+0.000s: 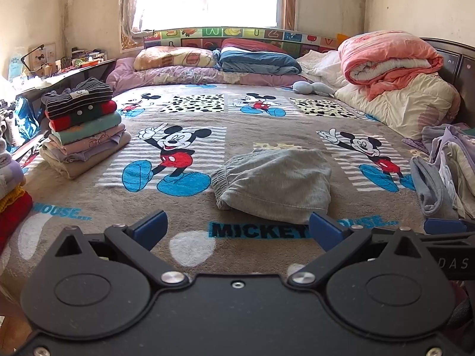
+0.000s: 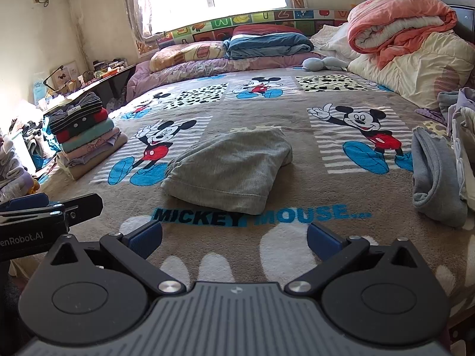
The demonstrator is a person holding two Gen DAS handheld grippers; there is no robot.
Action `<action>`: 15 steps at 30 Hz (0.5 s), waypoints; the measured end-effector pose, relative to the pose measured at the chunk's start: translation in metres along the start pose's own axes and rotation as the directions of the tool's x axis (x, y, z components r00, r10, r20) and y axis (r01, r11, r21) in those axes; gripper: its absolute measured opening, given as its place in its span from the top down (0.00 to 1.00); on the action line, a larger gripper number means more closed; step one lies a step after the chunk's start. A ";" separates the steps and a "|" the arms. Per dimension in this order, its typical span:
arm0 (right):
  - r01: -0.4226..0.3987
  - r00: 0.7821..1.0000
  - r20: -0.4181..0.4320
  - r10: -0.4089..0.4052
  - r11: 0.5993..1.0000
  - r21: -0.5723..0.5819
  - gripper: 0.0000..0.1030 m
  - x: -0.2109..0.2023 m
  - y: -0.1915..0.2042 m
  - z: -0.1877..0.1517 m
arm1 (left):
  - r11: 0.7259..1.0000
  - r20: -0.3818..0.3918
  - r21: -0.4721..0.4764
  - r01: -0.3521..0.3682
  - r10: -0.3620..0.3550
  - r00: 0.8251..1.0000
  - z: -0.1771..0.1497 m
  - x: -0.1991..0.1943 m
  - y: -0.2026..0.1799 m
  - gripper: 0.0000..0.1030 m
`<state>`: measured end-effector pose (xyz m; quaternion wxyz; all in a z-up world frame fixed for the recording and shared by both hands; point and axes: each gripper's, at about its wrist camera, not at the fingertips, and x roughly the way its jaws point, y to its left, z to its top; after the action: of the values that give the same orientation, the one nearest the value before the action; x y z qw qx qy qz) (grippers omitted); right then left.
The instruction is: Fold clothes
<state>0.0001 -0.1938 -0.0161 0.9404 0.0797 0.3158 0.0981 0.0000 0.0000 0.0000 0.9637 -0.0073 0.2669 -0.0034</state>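
A folded grey garment (image 1: 274,182) lies on the Mickey Mouse blanket (image 1: 190,112) in the middle of the bed; it also shows in the right wrist view (image 2: 231,169). My left gripper (image 1: 237,228) is open and empty, just short of the garment's near edge. My right gripper (image 2: 234,237) is open and empty, also just in front of the garment. A stack of folded clothes (image 1: 83,124) stands at the left of the bed, also seen in the right wrist view (image 2: 86,136). A pile of unfolded clothes (image 1: 445,172) lies at the right edge, also in the right wrist view (image 2: 439,172).
Pillows and folded quilts (image 1: 392,59) line the head of the bed under the window. A cluttered desk (image 1: 59,68) stands at the far left. More folded clothes (image 1: 12,201) sit at the near left. The other gripper's body shows at the left (image 2: 44,210).
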 end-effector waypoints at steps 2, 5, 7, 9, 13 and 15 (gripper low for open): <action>-0.002 1.000 0.005 0.002 1.000 0.000 0.00 0.000 0.000 -0.001 | 1.000 0.002 0.012 -0.007 0.007 1.000 0.001 0.000 -0.001 0.00; -0.002 1.000 0.008 0.002 1.000 -0.002 0.00 -0.003 -0.001 -0.001 | 1.000 0.005 0.012 -0.004 0.003 1.000 0.001 0.000 -0.002 0.00; -0.001 1.000 0.007 0.001 1.000 -0.004 0.00 -0.004 -0.004 -0.001 | 1.000 0.005 0.010 -0.002 0.002 1.000 -0.001 0.001 -0.004 0.00; -0.001 1.000 0.006 0.001 1.000 -0.002 0.00 -0.004 -0.003 0.000 | 1.000 0.006 0.011 0.002 -0.002 1.000 -0.002 0.000 -0.004 0.00; 0.001 1.000 0.004 -0.001 1.000 0.005 0.00 -0.002 -0.005 -0.001 | 1.000 0.001 0.015 0.007 -0.007 1.000 0.000 0.002 -0.005 0.00; 0.003 1.000 0.002 -0.003 1.000 0.005 0.00 -0.003 -0.005 0.000 | 1.000 -0.005 0.017 0.008 -0.008 1.000 0.002 0.002 -0.005 0.00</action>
<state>-0.0022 -0.1989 -0.0155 0.9406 0.0817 0.3154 0.0956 0.0030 -0.0047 0.0005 0.9631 -0.0004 0.2690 -0.0096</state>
